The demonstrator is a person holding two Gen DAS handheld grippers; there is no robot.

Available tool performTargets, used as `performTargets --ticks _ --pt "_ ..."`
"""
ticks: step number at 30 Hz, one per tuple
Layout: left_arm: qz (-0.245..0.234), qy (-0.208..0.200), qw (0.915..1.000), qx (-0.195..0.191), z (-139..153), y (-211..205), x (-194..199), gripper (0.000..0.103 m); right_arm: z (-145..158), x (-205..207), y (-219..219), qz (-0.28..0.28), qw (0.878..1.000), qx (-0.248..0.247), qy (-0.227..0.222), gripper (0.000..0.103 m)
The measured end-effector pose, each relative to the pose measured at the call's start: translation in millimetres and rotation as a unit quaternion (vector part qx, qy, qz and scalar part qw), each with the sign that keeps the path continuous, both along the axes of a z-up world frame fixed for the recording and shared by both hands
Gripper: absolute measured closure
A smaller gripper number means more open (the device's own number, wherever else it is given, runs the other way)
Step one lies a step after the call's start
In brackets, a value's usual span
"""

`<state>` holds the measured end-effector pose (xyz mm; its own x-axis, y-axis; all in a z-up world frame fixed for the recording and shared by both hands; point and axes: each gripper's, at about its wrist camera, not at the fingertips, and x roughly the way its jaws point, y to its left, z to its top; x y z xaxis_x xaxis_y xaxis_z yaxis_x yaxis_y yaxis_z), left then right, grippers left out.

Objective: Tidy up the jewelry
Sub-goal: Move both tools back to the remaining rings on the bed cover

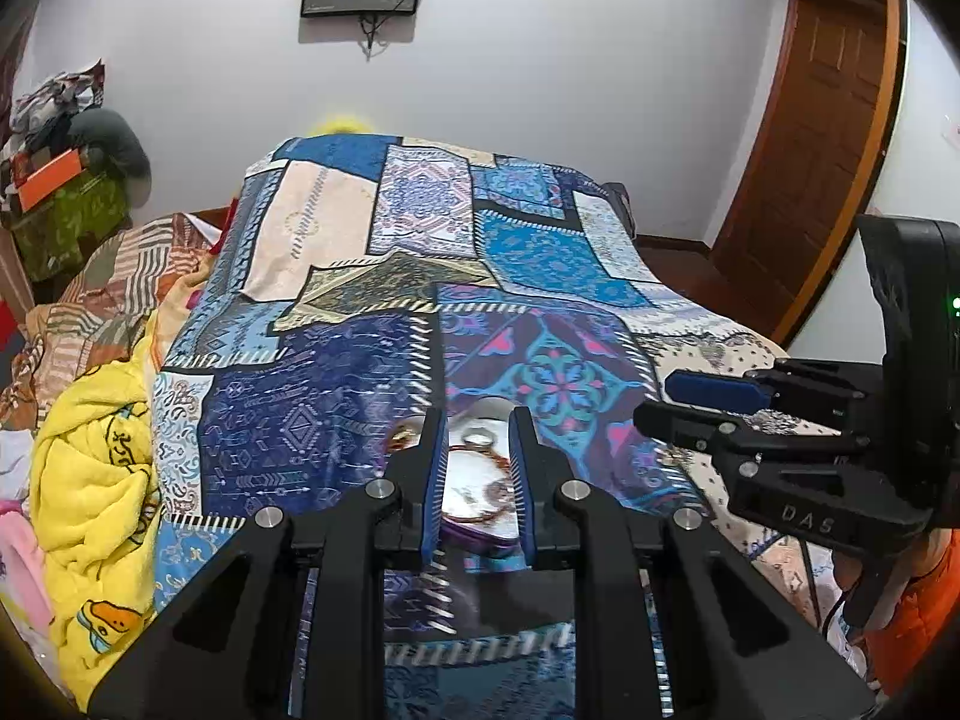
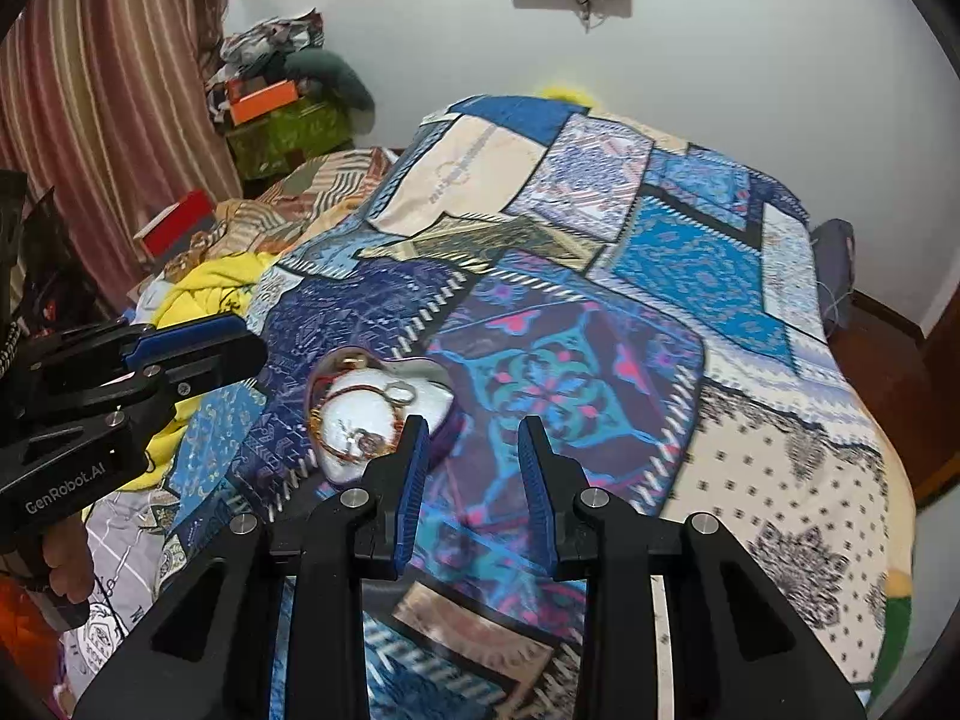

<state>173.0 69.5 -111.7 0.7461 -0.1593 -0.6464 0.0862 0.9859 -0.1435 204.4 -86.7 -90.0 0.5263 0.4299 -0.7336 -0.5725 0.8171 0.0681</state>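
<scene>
Bed under blue patchwork blanket, yellow blanket bunched at its left edge. Heart-shaped dish sits on patchwork blanket near bed's near end. Your left gripper hangs over dish, jaws apart, nothing between pads. Your right gripper just right of dish, jaws wide, holding nothing. Inside dish: red-orange bracelet, silver ring, gold piece at rim.
</scene>
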Motion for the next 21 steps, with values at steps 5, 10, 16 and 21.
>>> performTargets --ticks 5,10,16,21 --pt "-0.013 0.002 0.9999 0.006 2 -25 -2 0.084 2 1 -30 -0.029 1.0 0.003 -0.005 0.075" --pt "-0.035 0.016 0.9992 0.007 -5 -51 1 0.084 -8 11 -70 -0.067 0.998 -0.005 0.007 0.075" --pt "-0.067 0.047 0.9966 0.01 -28 -81 11 0.084 -33 23 -99 -0.084 0.995 -0.015 0.048 0.075" --pt "-0.088 0.084 0.9925 0.009 -55 -102 23 0.084 -60 26 -104 -0.075 0.992 -0.006 0.1 0.075"
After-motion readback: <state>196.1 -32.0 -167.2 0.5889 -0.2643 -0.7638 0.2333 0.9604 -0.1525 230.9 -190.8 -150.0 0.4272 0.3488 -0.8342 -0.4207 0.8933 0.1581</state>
